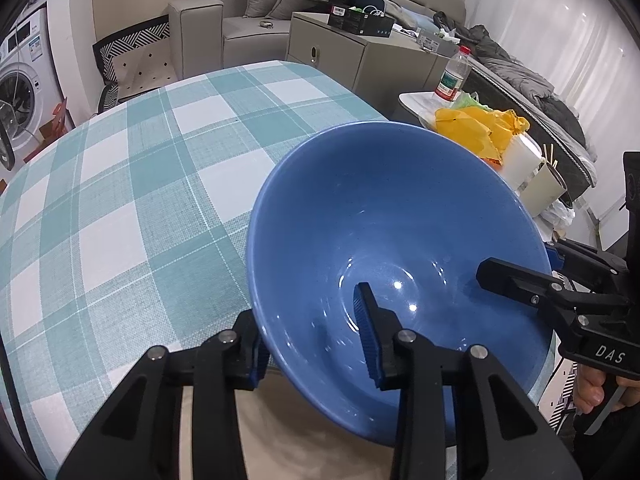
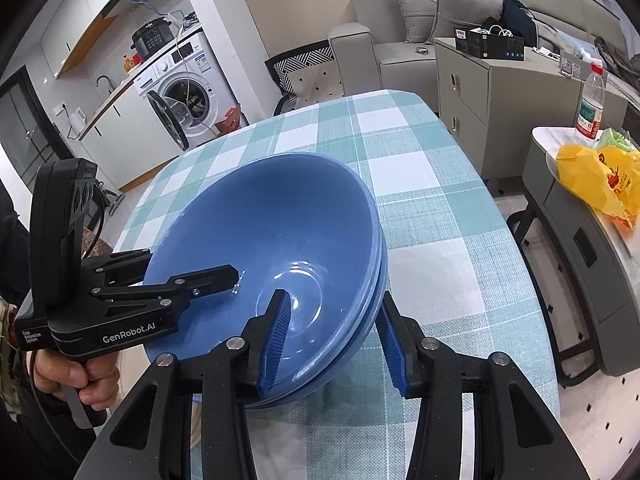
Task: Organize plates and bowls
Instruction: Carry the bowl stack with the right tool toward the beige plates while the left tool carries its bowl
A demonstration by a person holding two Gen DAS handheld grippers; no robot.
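A stack of nested blue bowls (image 1: 380,208) (image 2: 260,216) is at the near edge of the table with the teal checked cloth (image 1: 120,200) (image 2: 440,240), partly hanging past that edge. My left gripper (image 1: 308,344) (image 2: 176,268) is shut on the stack's rim, one finger inside the top bowl and one on the outer wall. On the opposite side my right gripper (image 2: 334,340) (image 1: 532,264) clamps the rim the same way, its outer pad against the stacked rims. I cannot tell whether the stack rests on the cloth or is just lifted.
A low side table (image 2: 568,216) to the right carries a yellow bag (image 1: 480,128) (image 2: 600,176) and a plastic bottle (image 1: 454,76) (image 2: 590,108). Behind the table are a grey cabinet (image 1: 360,56), a sofa (image 1: 240,8) and a washing machine (image 2: 188,92). A person's hand (image 2: 80,380) grips the left handle.
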